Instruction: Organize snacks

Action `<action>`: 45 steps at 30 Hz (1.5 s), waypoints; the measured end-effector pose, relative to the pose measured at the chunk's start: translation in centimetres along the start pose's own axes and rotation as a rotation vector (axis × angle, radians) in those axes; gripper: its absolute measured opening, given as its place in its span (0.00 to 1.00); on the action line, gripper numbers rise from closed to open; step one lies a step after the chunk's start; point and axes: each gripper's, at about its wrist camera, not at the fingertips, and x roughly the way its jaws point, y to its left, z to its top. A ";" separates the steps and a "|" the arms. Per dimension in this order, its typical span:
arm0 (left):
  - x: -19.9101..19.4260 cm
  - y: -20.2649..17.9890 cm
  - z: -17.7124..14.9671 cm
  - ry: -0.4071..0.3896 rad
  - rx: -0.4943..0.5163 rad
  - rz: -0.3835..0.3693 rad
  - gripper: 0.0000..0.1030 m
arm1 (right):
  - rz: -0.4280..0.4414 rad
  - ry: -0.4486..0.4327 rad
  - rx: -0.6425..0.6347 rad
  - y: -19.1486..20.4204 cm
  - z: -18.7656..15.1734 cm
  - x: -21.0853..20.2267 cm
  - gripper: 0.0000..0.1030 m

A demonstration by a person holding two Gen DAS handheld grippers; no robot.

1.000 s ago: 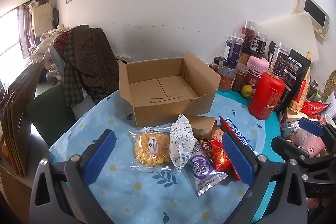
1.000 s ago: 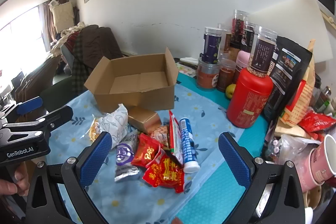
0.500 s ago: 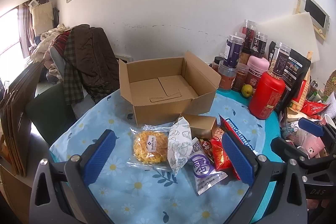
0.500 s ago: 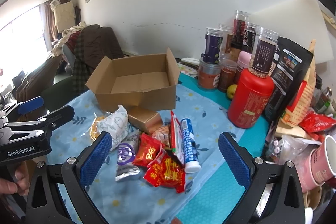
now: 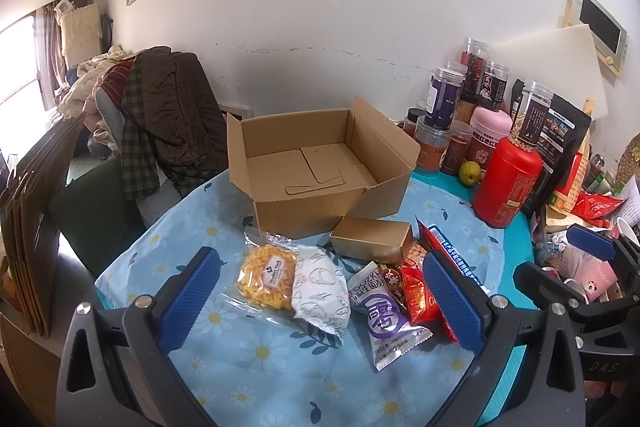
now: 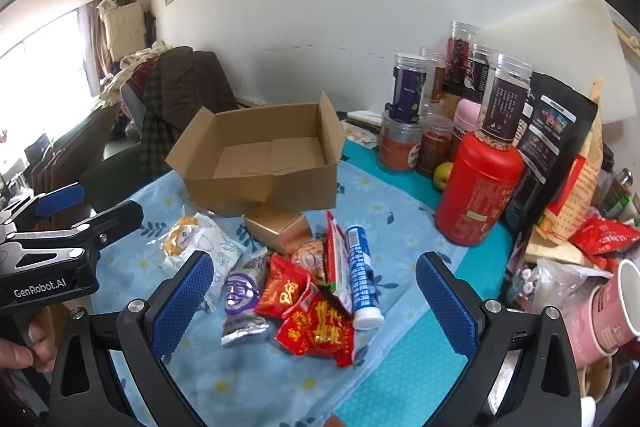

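Observation:
An open, empty cardboard box (image 5: 316, 163) (image 6: 264, 163) stands at the back of the flowered cloth. In front of it lies a pile of snacks: a clear bag of yellow snacks (image 5: 266, 277), a white packet (image 5: 320, 287), a purple-and-silver packet (image 5: 384, 315) (image 6: 240, 291), a small gold box (image 5: 372, 239) (image 6: 280, 227), red packets (image 6: 316, 327) and a blue-and-white tube (image 6: 360, 275). My left gripper (image 5: 320, 303) is open above the yellow and white packets. My right gripper (image 6: 314, 303) is open above the red packets. Both are empty.
Jars (image 6: 404, 87), a red canister (image 6: 478, 187), a green fruit (image 5: 469, 173), black bags and pink paper cups (image 6: 612, 299) crowd the table's right side. A chair draped with jackets (image 5: 168, 115) stands behind the table on the left. Flat cardboard (image 5: 32, 227) leans at far left.
The white packet has tipped from upright to lying flat beside the yellow bag. Both grippers have moved slightly closer to the pile and stay open.

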 end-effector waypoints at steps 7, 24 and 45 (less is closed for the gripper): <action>-0.2 0.0 0.0 -0.002 0.000 0.001 1.00 | 0.000 -0.001 -0.002 0.1 0.0 0.0 1.00; -0.9 -0.1 0.3 -0.007 0.005 -0.007 1.00 | 0.008 -0.009 -0.007 0.4 0.1 -0.3 1.00; 0.7 1.4 0.6 0.006 0.036 -0.049 1.00 | 0.029 -0.009 0.037 1.1 -0.6 1.2 1.00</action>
